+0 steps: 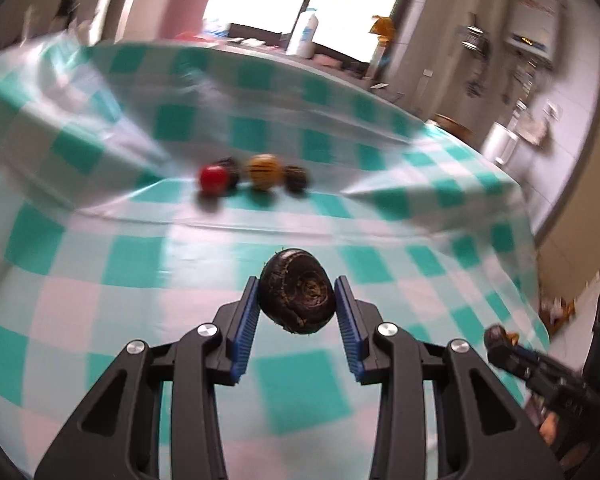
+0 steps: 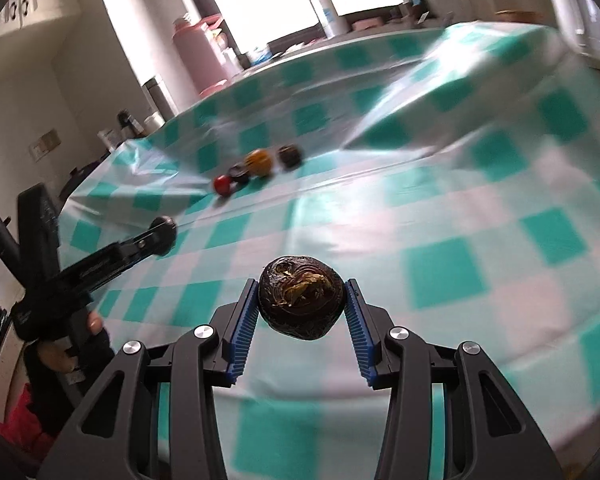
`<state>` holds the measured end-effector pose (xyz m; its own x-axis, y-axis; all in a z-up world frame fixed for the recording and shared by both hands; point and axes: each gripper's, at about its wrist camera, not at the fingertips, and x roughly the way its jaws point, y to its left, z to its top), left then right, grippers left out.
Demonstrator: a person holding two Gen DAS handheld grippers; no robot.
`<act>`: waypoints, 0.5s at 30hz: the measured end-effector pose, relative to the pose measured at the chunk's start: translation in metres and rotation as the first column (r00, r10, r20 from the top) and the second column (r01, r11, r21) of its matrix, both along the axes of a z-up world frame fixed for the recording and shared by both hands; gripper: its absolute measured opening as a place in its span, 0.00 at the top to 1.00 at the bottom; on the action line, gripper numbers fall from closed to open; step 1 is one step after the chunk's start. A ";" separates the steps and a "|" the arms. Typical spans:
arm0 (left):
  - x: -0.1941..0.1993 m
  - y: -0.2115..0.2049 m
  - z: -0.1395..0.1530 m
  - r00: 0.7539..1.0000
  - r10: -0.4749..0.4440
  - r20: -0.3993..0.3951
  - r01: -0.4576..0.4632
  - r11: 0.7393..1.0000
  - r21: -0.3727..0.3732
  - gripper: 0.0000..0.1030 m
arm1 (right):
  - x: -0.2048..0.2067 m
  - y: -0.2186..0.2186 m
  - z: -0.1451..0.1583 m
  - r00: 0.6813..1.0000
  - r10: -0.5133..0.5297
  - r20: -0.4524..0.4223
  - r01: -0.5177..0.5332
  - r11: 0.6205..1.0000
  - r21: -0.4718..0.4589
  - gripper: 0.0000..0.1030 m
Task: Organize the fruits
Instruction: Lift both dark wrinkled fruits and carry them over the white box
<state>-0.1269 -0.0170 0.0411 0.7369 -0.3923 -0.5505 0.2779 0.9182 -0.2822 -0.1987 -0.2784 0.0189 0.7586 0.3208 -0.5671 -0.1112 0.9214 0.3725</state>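
Note:
My left gripper [image 1: 296, 294] is shut on a dark brown water chestnut [image 1: 297, 297], held above the checked tablecloth. My right gripper [image 2: 301, 298] is shut on a second dark water chestnut [image 2: 301, 303]. Far ahead on the cloth lies a small row of fruit: a red fruit [image 1: 213, 179], a dark one [image 1: 230, 168] behind it, a yellow-orange fruit [image 1: 263, 171] and another dark one [image 1: 297, 178]. The same row shows in the right wrist view: red [image 2: 223, 185], dark [image 2: 239, 173], orange [image 2: 259, 162], dark [image 2: 289, 155]. Each gripper shows in the other's view [image 1: 500, 340] [image 2: 162, 230].
The table carries a green-and-white checked plastic cloth [image 1: 140, 264] with raised folds at the far side. Beyond the far edge stand a white bottle [image 1: 306, 34], a pink container [image 2: 194, 56] and kitchen clutter. The table's right edge [image 1: 536, 264] drops off to the floor.

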 end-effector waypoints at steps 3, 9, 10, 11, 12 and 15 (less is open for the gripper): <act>-0.019 -0.033 0.006 0.997 -0.057 0.045 0.055 0.997 0.046 0.63 | -0.017 -0.029 0.000 0.998 -0.062 0.005 0.062 0.998 0.019 0.58; -0.050 -0.087 0.005 0.984 -0.161 0.074 0.149 0.978 0.148 0.63 | -0.053 -0.088 -0.012 0.984 -0.180 -0.015 0.181 0.982 0.049 0.58; -0.052 -0.093 0.005 0.982 -0.170 0.076 0.157 0.975 0.159 0.63 | -0.059 -0.098 -0.016 0.979 -0.203 -0.021 0.204 0.977 0.058 0.58; -0.055 -0.099 0.004 0.980 -0.181 0.077 0.166 0.971 0.171 0.63 | -0.064 -0.106 -0.019 0.974 -0.223 -0.027 0.224 0.972 0.063 0.58; -0.058 -0.104 0.004 0.979 -0.189 0.079 0.173 0.969 0.179 0.63 | -0.069 -0.114 -0.023 0.969 -0.243 -0.033 0.245 0.967 0.065 0.58; -0.068 -0.120 0.005 0.971 -0.223 0.089 0.201 0.957 0.211 0.63 | -0.081 -0.131 -0.032 0.957 -0.287 -0.047 0.290 0.955 0.068 0.58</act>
